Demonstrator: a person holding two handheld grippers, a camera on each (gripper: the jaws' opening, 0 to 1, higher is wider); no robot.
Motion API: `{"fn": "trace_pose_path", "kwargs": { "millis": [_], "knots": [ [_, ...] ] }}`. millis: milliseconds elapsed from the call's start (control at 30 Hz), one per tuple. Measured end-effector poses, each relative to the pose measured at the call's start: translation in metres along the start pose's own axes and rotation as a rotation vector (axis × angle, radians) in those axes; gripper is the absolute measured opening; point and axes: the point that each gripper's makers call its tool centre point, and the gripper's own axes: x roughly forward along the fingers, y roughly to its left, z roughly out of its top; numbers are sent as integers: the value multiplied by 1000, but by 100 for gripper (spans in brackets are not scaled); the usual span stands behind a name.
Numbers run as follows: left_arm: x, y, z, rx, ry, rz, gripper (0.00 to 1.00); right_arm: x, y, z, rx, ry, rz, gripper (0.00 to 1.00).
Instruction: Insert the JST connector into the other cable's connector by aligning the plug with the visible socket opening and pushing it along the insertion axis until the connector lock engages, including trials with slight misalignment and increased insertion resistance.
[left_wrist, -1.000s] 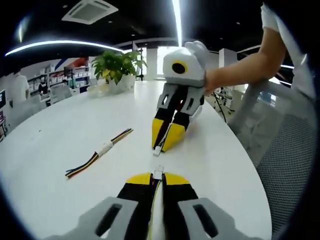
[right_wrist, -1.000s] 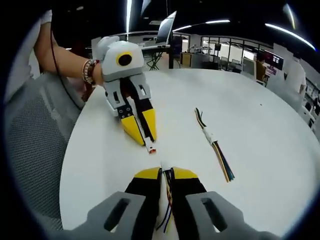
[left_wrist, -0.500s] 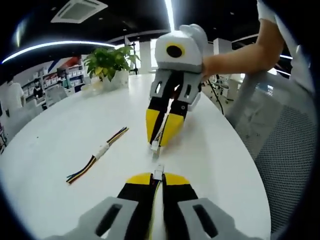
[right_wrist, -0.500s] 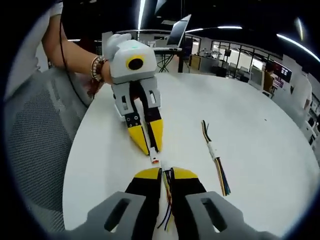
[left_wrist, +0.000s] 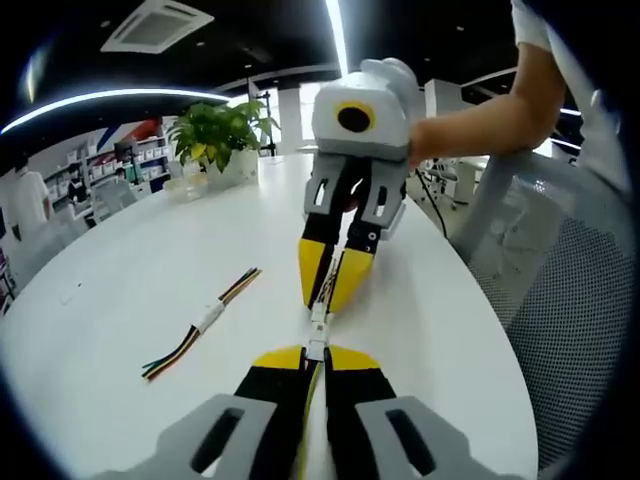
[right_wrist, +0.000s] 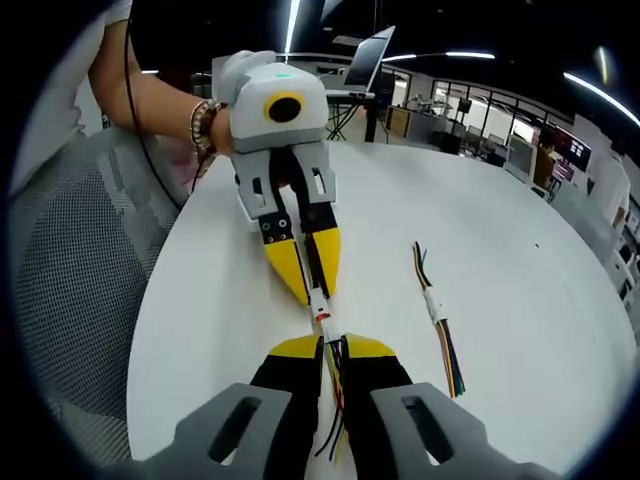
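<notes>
In the left gripper view my left gripper (left_wrist: 311, 352) is shut on a wired white connector (left_wrist: 315, 347) that sticks out past its yellow tips. My right gripper (left_wrist: 327, 290) reaches in from above, shut on the other cable's connector (left_wrist: 319, 314). The two connectors meet end to end in one line just above the white table (left_wrist: 120, 290). In the right gripper view my right gripper (right_wrist: 329, 346) grips coloured wires (right_wrist: 335, 400). Facing it, the left gripper (right_wrist: 313, 280) holds its white connector (right_wrist: 319, 304) against mine. How deeply they are seated I cannot tell.
A spare joined cable (left_wrist: 200, 323) lies on the table, also seen as the spare cable (right_wrist: 438, 318). A potted plant (left_wrist: 218, 135) stands at the far edge. A mesh chair (left_wrist: 575, 300) and the person's arm (left_wrist: 480, 120) are close beside the table edge.
The two grippers have closed the gap between them. The connectors, a little apart half a second ago, now touch tip to tip.
</notes>
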Motion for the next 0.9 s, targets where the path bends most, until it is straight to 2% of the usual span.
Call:
{"fn": "trace_pose_path", "kwargs": {
  "millis": [433, 600, 900],
  "knots": [
    [1, -1, -3, 22, 23, -3, 0, 5, 2, -1, -18, 25, 7, 4],
    [2, -3, -8, 43, 49, -9, 0, 9, 7, -3, -31, 58, 16, 4],
    [1, -3, -7, 64, 61, -3, 0, 10, 6, -4, -4, 71, 7, 4]
  ]
}}
